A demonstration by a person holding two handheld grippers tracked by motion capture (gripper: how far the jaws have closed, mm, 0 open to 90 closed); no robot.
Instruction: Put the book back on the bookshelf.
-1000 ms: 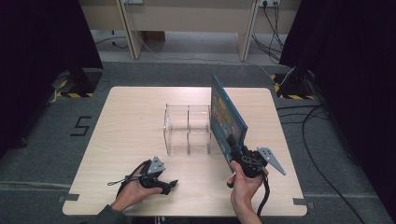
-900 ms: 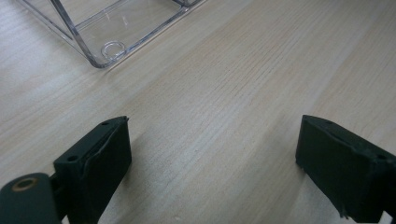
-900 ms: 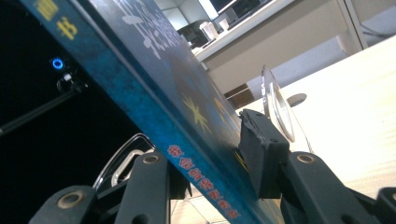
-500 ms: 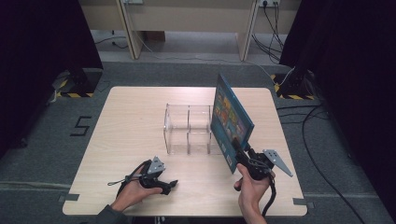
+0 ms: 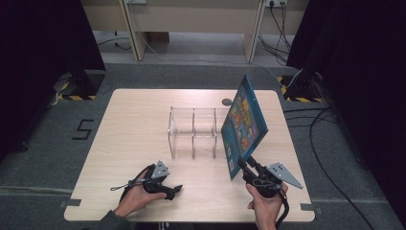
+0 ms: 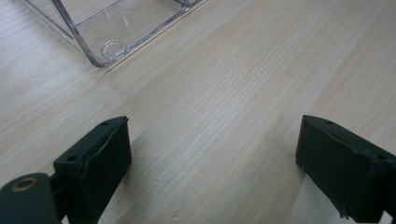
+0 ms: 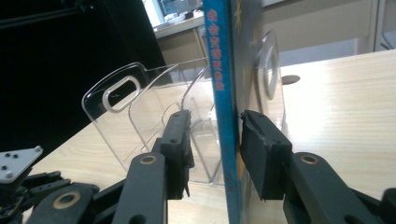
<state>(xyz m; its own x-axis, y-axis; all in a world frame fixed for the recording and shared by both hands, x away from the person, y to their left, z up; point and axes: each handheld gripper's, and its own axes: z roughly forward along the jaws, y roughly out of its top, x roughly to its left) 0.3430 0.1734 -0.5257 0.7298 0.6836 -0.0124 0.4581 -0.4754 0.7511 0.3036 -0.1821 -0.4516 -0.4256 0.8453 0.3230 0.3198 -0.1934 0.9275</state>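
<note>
A thin blue picture book (image 5: 244, 122) stands on its lower edge just right of a clear three-slot rack (image 5: 194, 132) and leans to the right. My right gripper (image 5: 243, 165) is at its lower near corner. In the right gripper view the blue spine (image 7: 223, 93) runs between the jaws. The right pad (image 7: 261, 144) touches the book, while the left pad (image 7: 180, 140) stands a gap away. These jaws have just been closing around the book. My left gripper (image 5: 174, 190) rests on the table near the front edge, open and empty (image 6: 212, 126).
The light wooden table (image 5: 134, 120) has a small dark round spot (image 5: 226, 101) behind the rack. The rack's corner (image 6: 105, 28) lies ahead of the left jaws. Black curtains flank the table, and cables lie on the floor at right.
The right hand has shifted a little to the right and toward the front edge. The book has tipped further right, showing more of its cover. The left hand has stayed still.
</note>
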